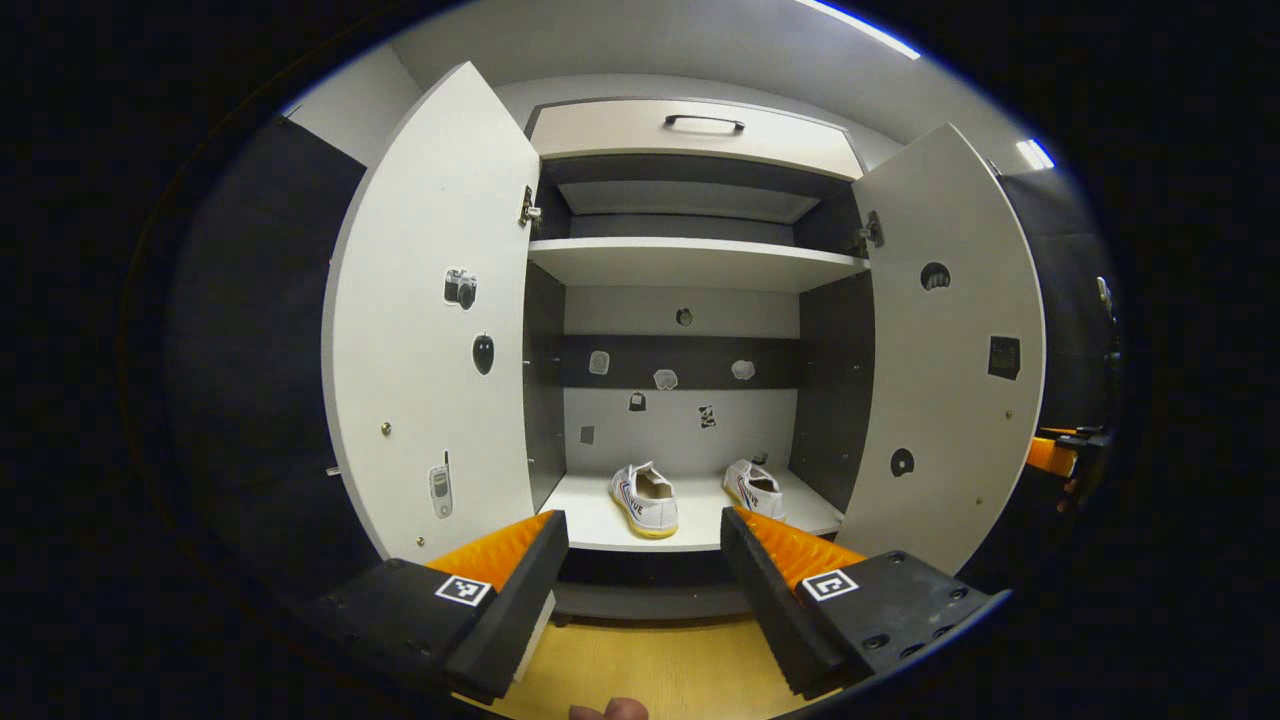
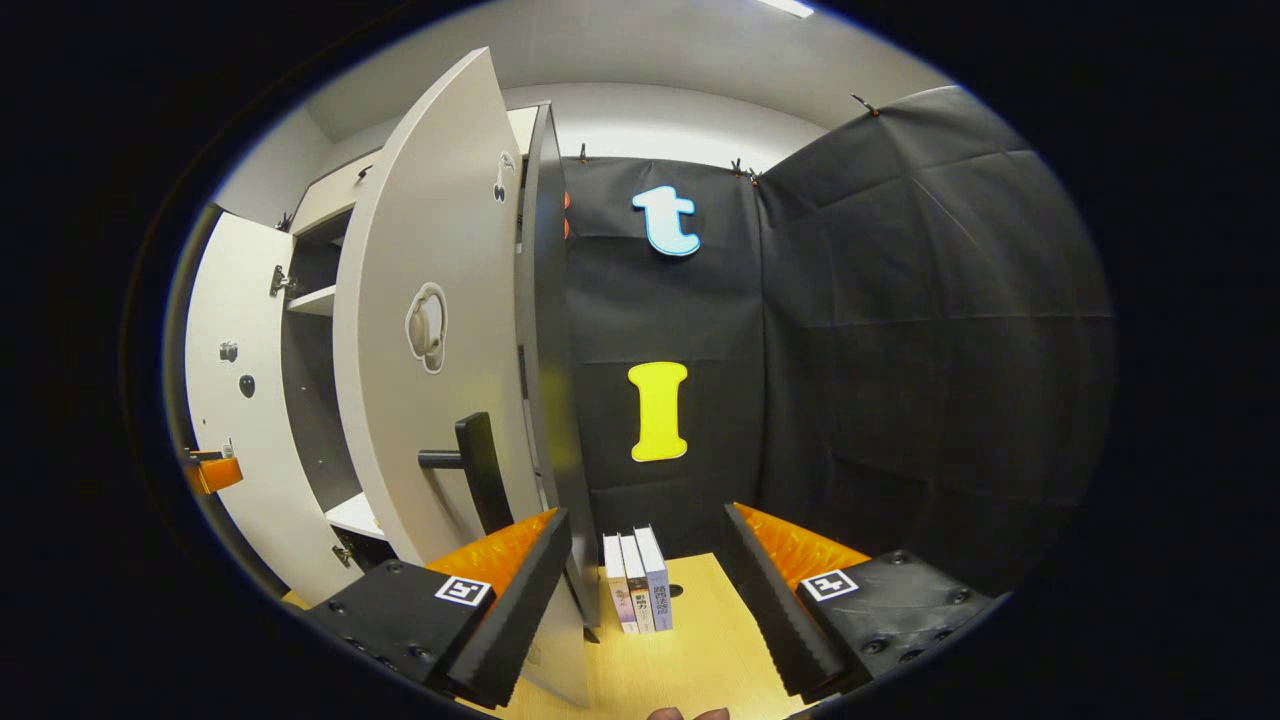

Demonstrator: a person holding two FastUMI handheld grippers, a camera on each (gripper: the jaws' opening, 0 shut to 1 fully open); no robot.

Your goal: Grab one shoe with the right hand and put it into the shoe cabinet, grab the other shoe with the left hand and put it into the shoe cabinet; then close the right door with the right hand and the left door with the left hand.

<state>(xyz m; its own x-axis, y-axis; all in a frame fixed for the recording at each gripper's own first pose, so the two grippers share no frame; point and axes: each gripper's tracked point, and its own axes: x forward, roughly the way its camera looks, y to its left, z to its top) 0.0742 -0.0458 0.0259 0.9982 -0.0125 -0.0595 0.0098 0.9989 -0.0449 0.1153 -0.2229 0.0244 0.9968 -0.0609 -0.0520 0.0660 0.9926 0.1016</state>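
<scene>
1. Left gripper (image 1: 645, 545): fingers spread wide, nothing held. It faces squarely into the shoe cabinet (image 1: 690, 265) from in front, fingertips short of the bottom shelf's front edge.
2. Right gripper (image 2: 645, 545): fingers spread just as wide, also empty. It sits at the outer face of the right door (image 2: 430, 330), with the near fingertip just beside the door's lower part; contact cannot be judged.
3. The left gripper view gives the cabinet interior. One shoe (image 1: 645, 498) lies at the middle of the bottom shelf (image 1: 600, 520) and the other shoe (image 1: 755, 488) to its right, apart from each other, openings upward.
4. In the same view both doors stand swung open: left door (image 1: 430, 330) and right door, inner faces dotted with small stickers. A closed drawer (image 1: 695, 135) with a dark handle sits on top; an upper shelf (image 1: 690, 262) is bare.
5. The right gripper view gives the right door's outside: a dark door handle (image 2: 470, 465) juts out just above the near finger, and a sticker sits higher up. Past the door's edge, a slice of the interior and the left door show.
6. Open room: bare wooden floor (image 1: 650, 665) between cabinet and left gripper. On the right side, three books (image 2: 637, 580) stand upright on the floor just beyond the door's lower corner, against the black cloth wall (image 2: 900, 330).
7. The other gripper shows at the edge of each view, state unreadable there.
</scene>
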